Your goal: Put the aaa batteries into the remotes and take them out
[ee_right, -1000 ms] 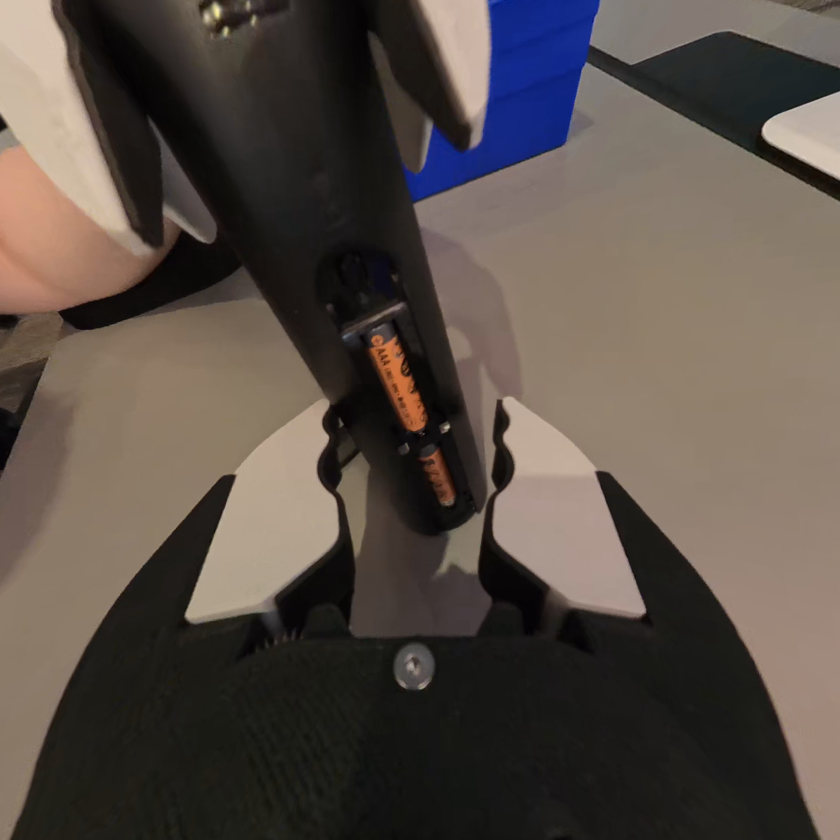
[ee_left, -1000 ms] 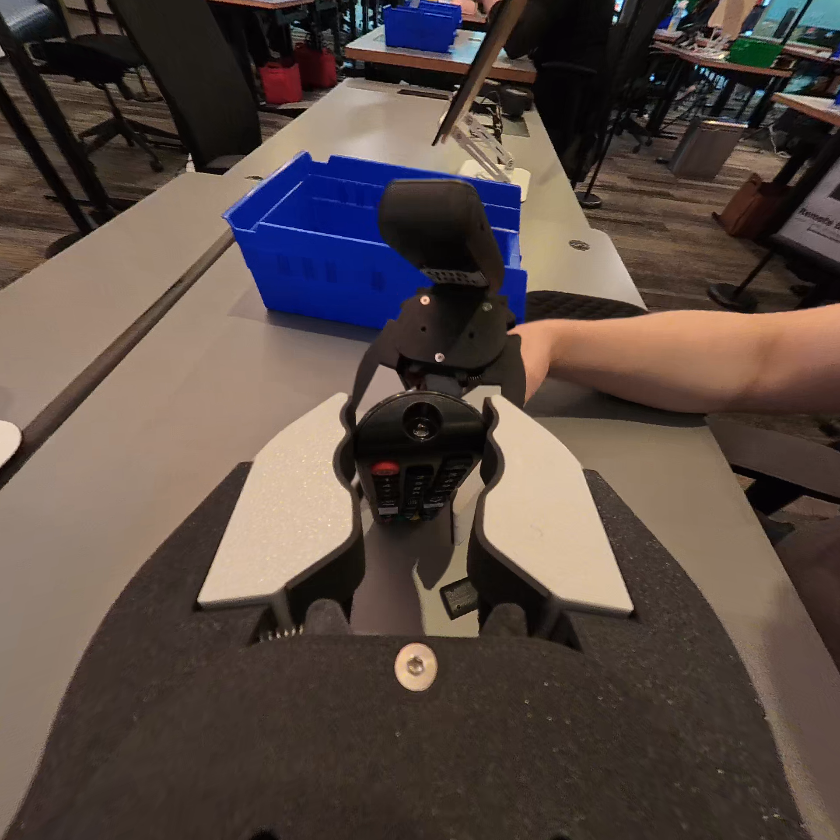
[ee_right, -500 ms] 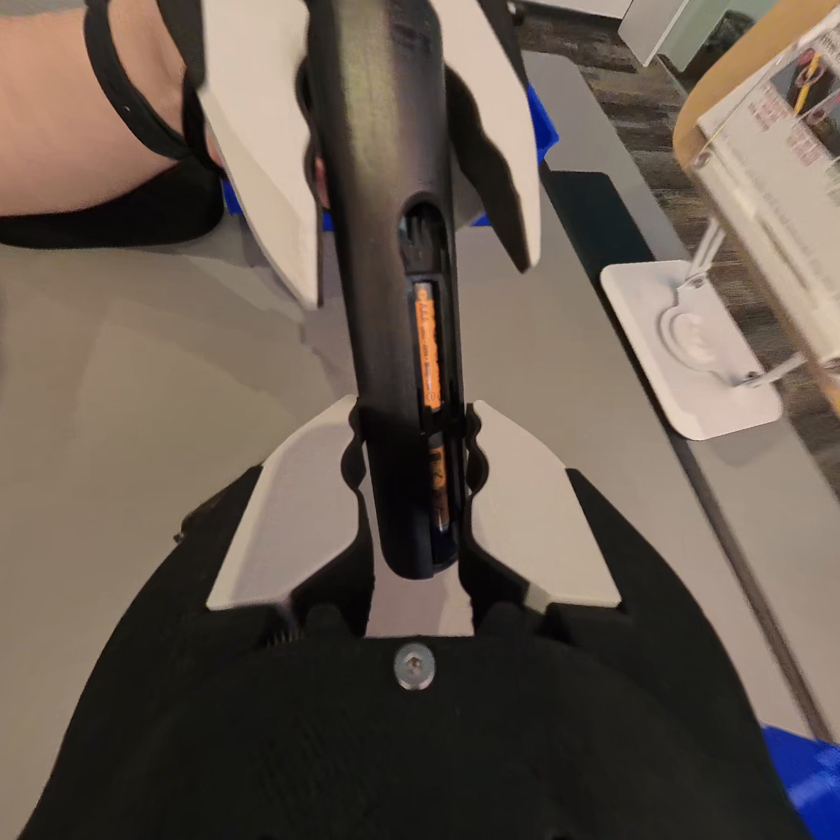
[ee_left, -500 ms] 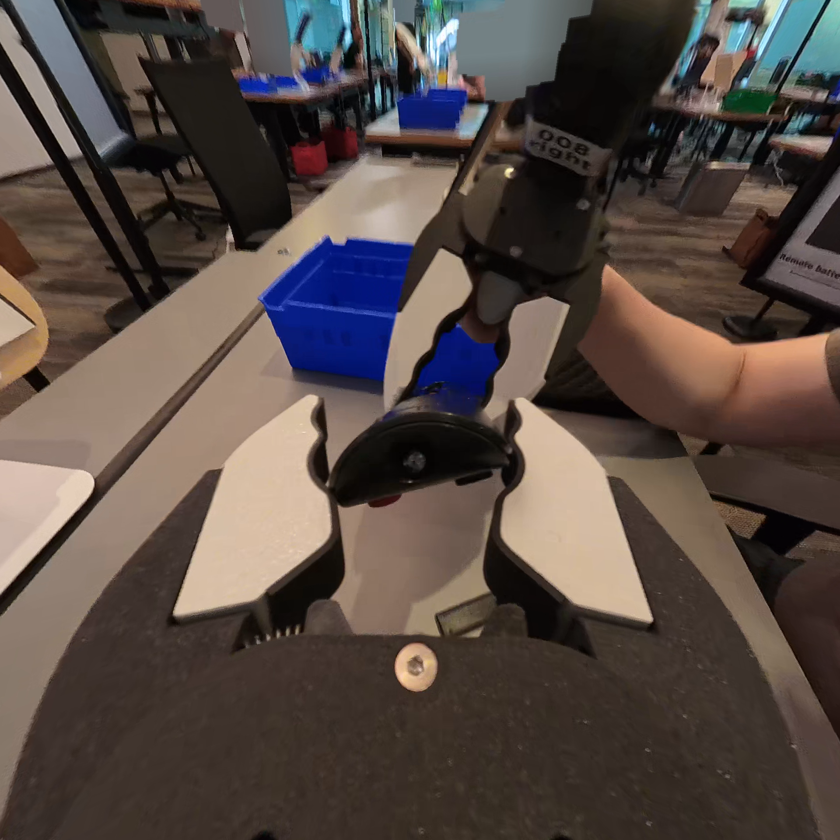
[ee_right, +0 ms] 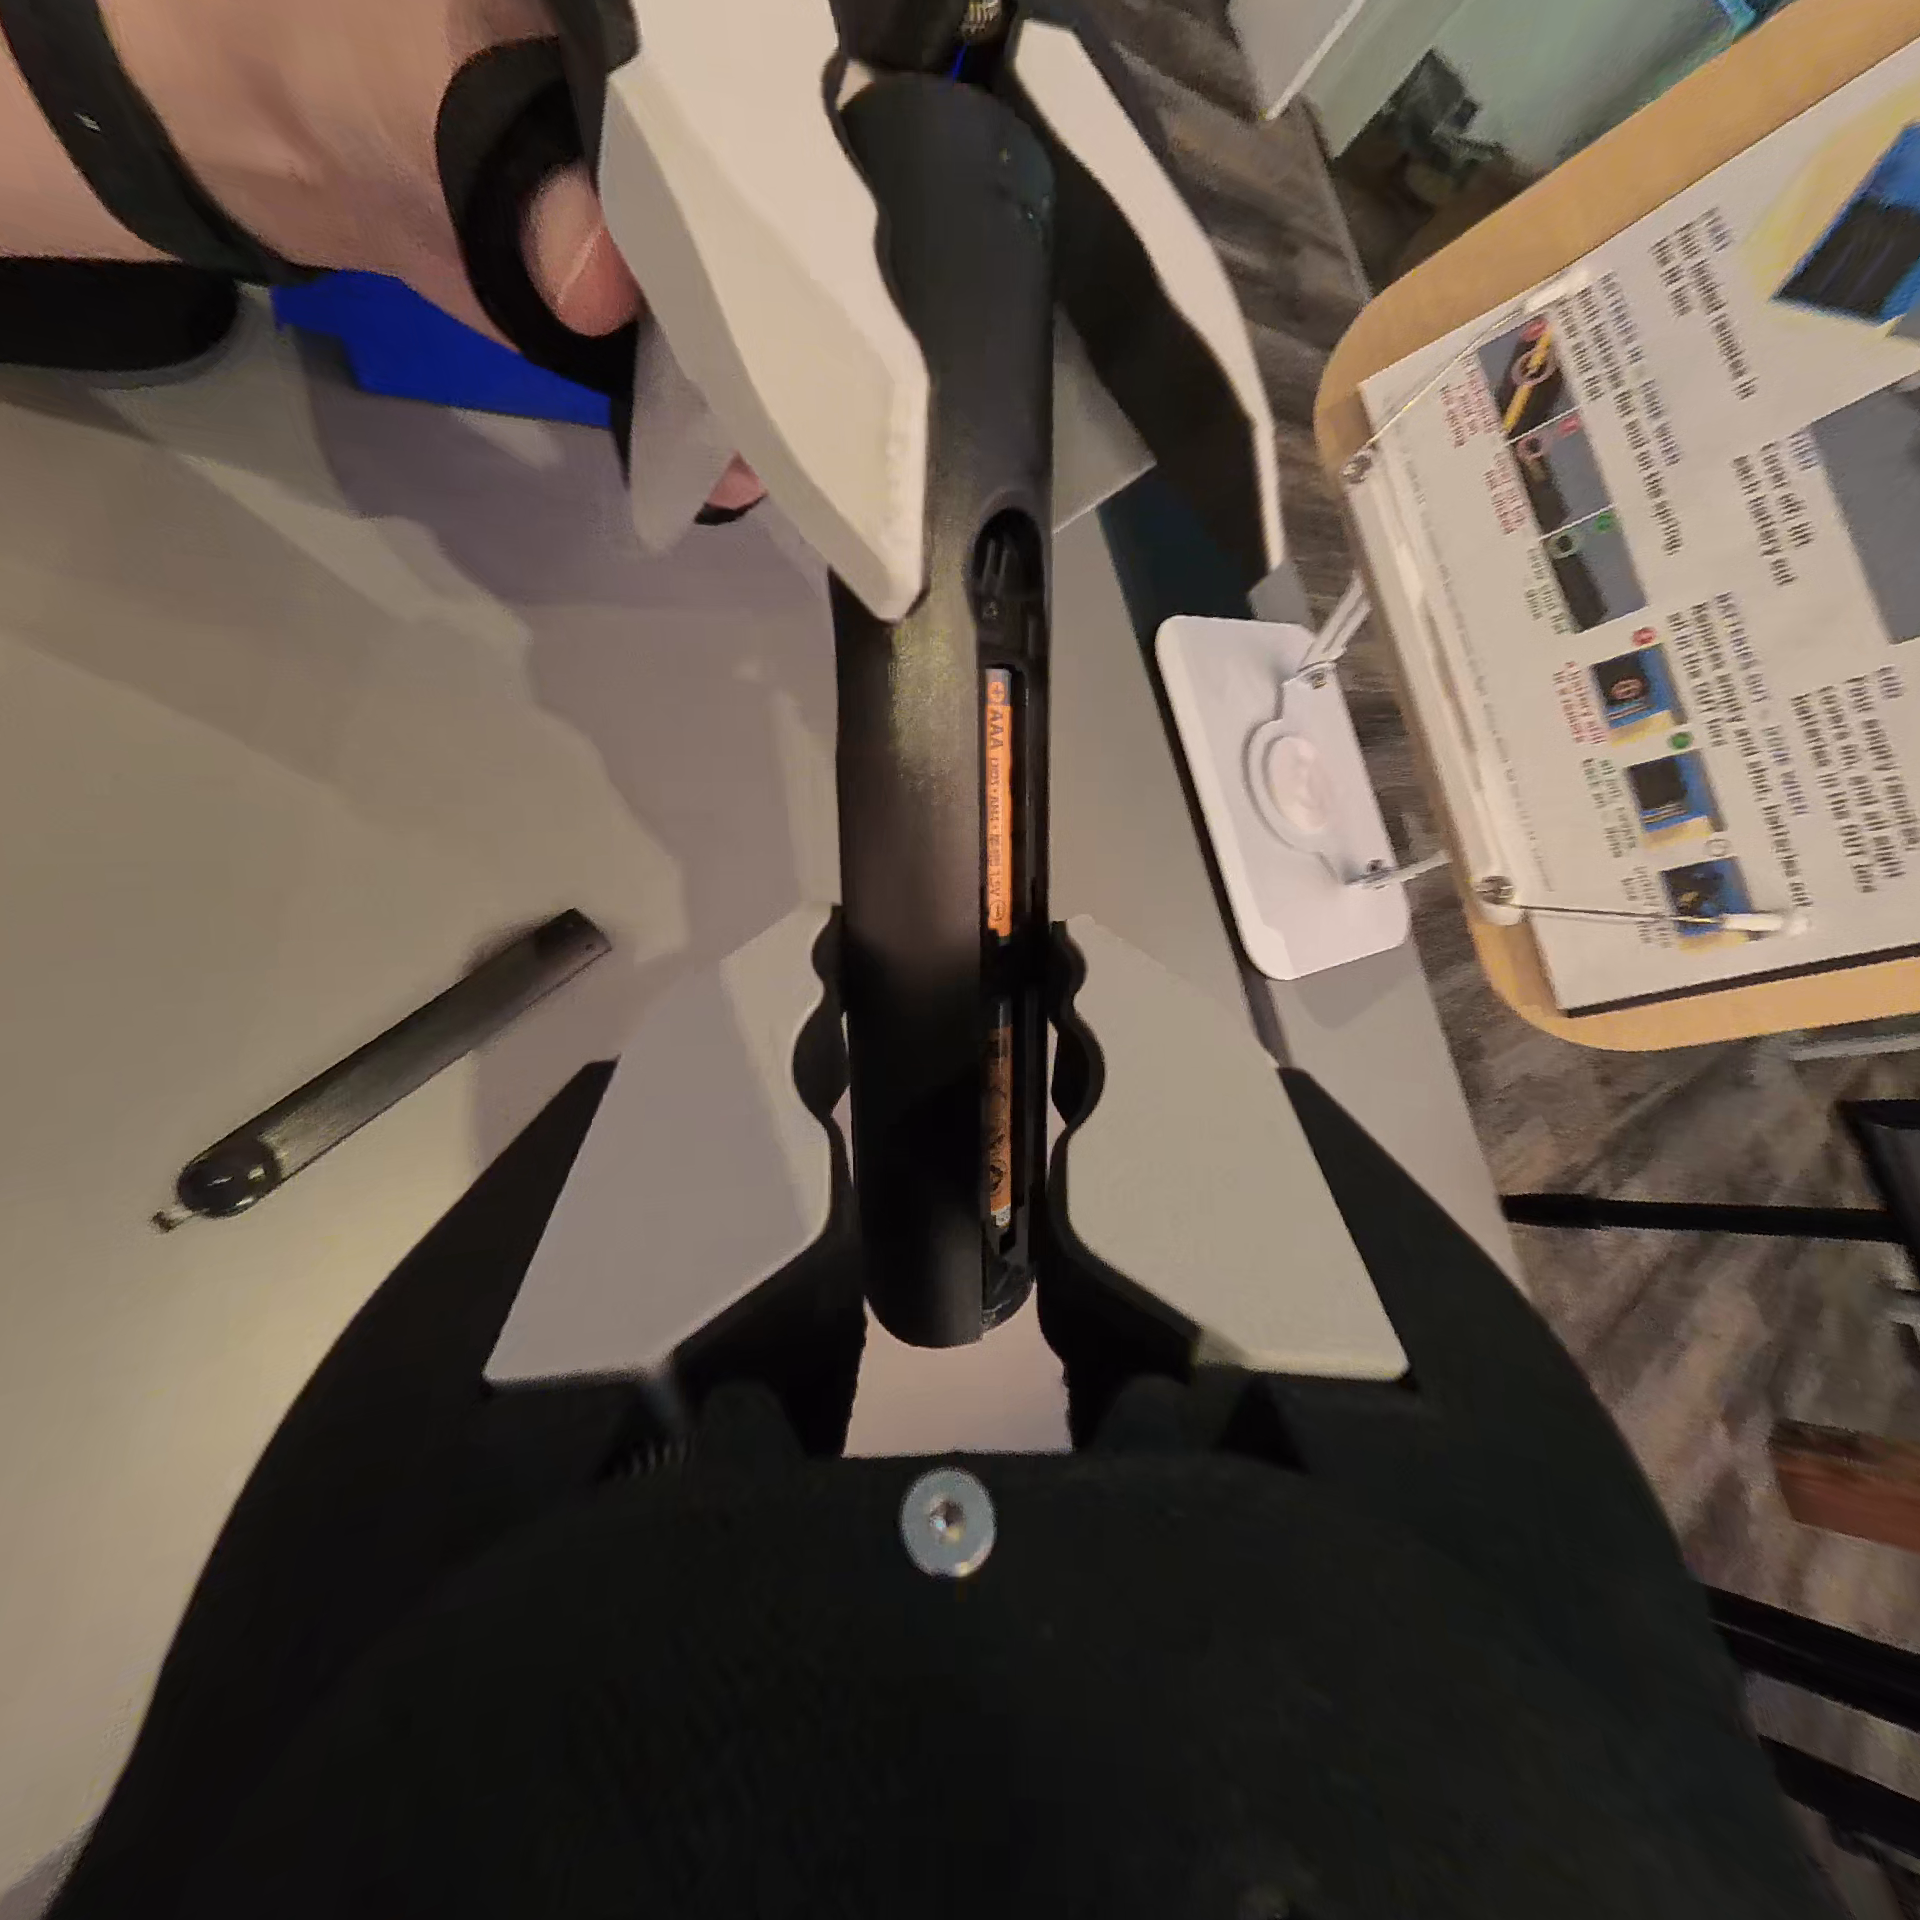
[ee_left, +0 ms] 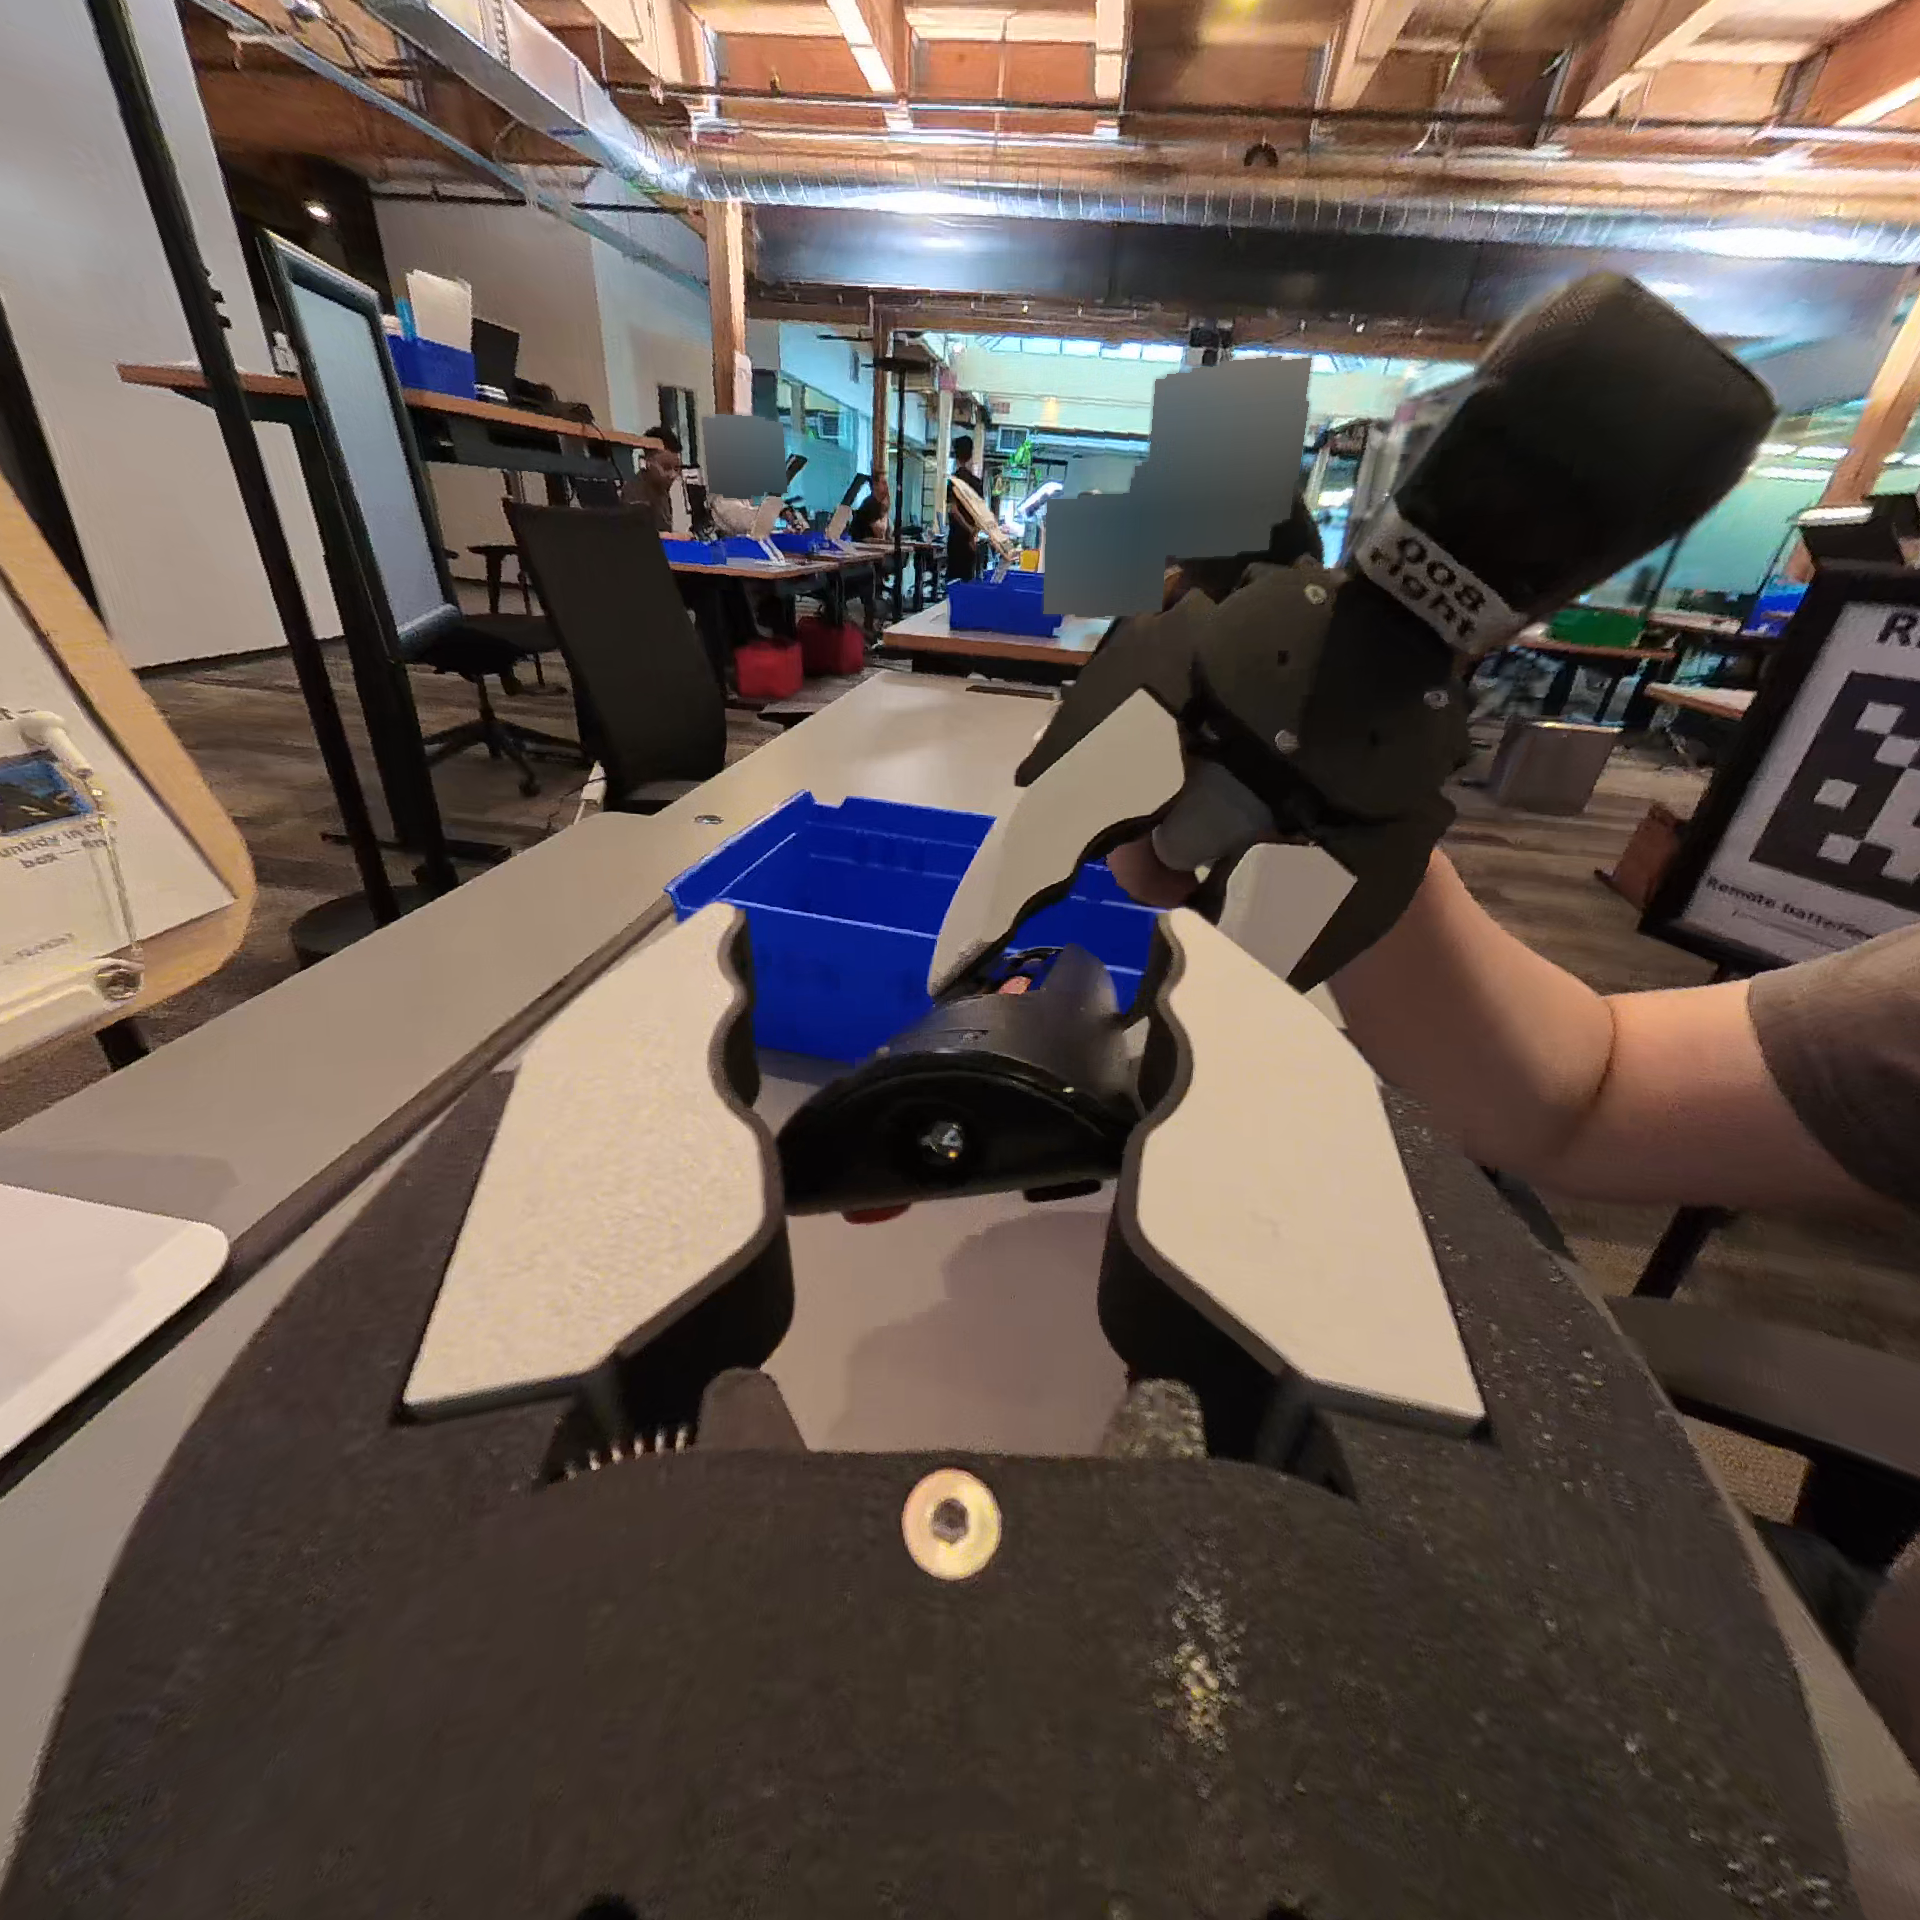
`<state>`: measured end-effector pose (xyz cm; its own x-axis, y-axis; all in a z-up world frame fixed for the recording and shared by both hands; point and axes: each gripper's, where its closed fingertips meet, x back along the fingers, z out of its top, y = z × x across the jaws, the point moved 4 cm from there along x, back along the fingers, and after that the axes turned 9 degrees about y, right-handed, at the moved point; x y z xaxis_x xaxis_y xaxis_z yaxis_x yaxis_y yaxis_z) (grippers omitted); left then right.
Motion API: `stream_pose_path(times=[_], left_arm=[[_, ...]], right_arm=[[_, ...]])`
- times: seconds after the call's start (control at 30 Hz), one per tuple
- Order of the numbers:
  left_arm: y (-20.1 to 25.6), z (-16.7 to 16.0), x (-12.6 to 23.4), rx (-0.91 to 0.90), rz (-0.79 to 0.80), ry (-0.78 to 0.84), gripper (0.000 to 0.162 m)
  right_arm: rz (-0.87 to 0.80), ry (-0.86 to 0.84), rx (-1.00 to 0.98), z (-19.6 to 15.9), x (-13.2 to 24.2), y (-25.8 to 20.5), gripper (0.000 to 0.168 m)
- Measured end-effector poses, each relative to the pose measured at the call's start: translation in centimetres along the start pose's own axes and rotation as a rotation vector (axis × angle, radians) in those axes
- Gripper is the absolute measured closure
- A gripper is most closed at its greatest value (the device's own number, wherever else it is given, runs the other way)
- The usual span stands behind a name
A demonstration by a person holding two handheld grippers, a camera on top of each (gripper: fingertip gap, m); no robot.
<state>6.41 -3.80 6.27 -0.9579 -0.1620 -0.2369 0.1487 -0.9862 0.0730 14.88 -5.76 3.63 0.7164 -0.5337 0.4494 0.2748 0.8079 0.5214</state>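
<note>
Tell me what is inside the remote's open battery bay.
Two orange batteries lie end to end in the remote. The lower one is shadowed between the right gripper fingers; contacts are hidden.

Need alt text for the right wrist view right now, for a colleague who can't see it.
A black remote, battery bay open with two orange batteries inside, is clamped at both ends by the right gripper and left gripper. A loose black cover lies on the grey table.

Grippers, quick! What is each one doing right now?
Left gripper: shut on one end of the remote.
Right gripper: shut on its other end; batteries show in the open compartment.
</note>
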Motion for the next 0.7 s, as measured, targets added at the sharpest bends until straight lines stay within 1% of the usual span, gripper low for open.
stream_pose_path(times=[0.07, 0.13, 0.2, 0.27, 0.37, 0.43, 0.47, 0.5, 0.53, 0.6, 0.63, 0.7], left_arm=[[0.0, 0.3, 0.0, 0.031, -0.003, 0.031, 0.088], [0.0, 0.9, 0.3, 0.025, -0.006, 0.08, 0.088], [0.0, 1.1, 0.5, 0.036, -0.014, 0.07, 0.087], [0.0, 1.2, 0.5, 0.018, -0.012, 0.068, 0.083], [0.7, 2.1, 0.8, -0.018, -0.047, 0.176, 0.085], [0.7, 2.1, 0.8, -0.016, -0.046, 0.169, 0.084], [0.6, 1.9, 0.7, -0.02, -0.031, 0.149, 0.086], [0.6, 1.8, 0.6, -0.02, -0.023, 0.142, 0.084], [0.5, 1.8, 0.6, -0.019, -0.005, 0.157, 0.092], [0.7, 1.7, 0.6, 0.036, -0.042, 0.152, 0.1], [0.5, 1.6, 0.5, 0.076, -0.039, 0.137, 0.101], [0.3, 1.7, 0.5, 0.114, -0.028, 0.162, 0.101]], right_arm=[[-0.048, 0.009, 0.035, 0.3, -0.2, 0.0, 0.132], [-0.08, 0.035, 0.05, 0.7, -0.2, 0.0, 0.132], [-0.09, 0.057, 0.054, 1.1, 0.0, 0.1, 0.133], [-0.1, 0.098, 0.038, 1.6, 0.3, 0.2, 0.134], [-0.09, 0.163, 0.008, 2.5, 0.8, 0.1, 0.136], [-0.109, 0.195, 0.029, 3.0, 1.2, 0.2, 0.138], [-0.122, 0.203, 0.046, 3.1, 1.4, 0.2, 0.142], [-0.135, 0.212, 0.063, 3.2, 1.5, 0.2, 0.147], [-0.136, 0.215, 0.079, 3.1, 1.6, 0.2, 0.148], [-0.148, 0.194, 0.1, 2.6, 1.5, 0.3, 0.147], [-0.164, 0.198, 0.119, 2.5, 1.4, 0.4, 0.147], [-0.209, 0.226, 0.161, 2.4, 1.3, 0.6, 0.146]])
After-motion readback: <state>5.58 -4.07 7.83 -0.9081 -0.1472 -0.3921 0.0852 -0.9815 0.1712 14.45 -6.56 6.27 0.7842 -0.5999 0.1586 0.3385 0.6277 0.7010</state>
